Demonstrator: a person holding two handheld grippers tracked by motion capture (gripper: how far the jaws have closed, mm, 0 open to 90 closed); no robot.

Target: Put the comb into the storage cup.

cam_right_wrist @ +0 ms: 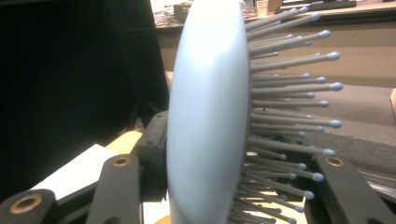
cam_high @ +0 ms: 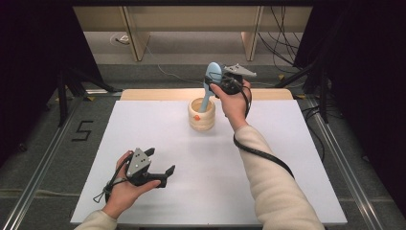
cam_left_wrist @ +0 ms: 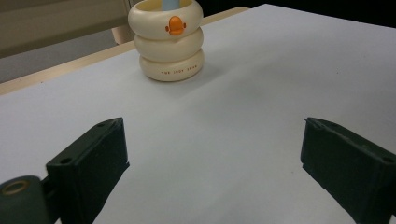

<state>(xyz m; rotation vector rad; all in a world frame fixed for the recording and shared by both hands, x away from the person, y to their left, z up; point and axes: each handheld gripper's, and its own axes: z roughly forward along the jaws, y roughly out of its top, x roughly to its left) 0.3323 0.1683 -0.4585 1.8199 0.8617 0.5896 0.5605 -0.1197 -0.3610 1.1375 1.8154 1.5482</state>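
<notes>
A light-blue hairbrush [cam_high: 213, 73] stands upright with its handle inside a cream holder [cam_high: 201, 116] made of stacked rings with an orange mark, at the far middle of the white tabletop [cam_high: 201, 191]. My right gripper [cam_high: 215, 85] is shut on the brush's head. In the right gripper view, one jaw sits against the smooth back of the hairbrush [cam_right_wrist: 208, 116] and the other among its bristles [cam_right_wrist: 289, 93]. My left gripper [cam_high: 162, 160] rests open near the front left with nothing in it. Its view looks between the open jaws [cam_left_wrist: 213, 126] toward the holder [cam_left_wrist: 166, 42].
The table's wooden far edge [cam_high: 143, 94] shows behind the white top. Metal rails [cam_high: 43, 158] run along both sides on the floor, and a "5" [cam_high: 82, 130] is marked at the left. Cables [cam_high: 282, 43] and furniture legs lie beyond.
</notes>
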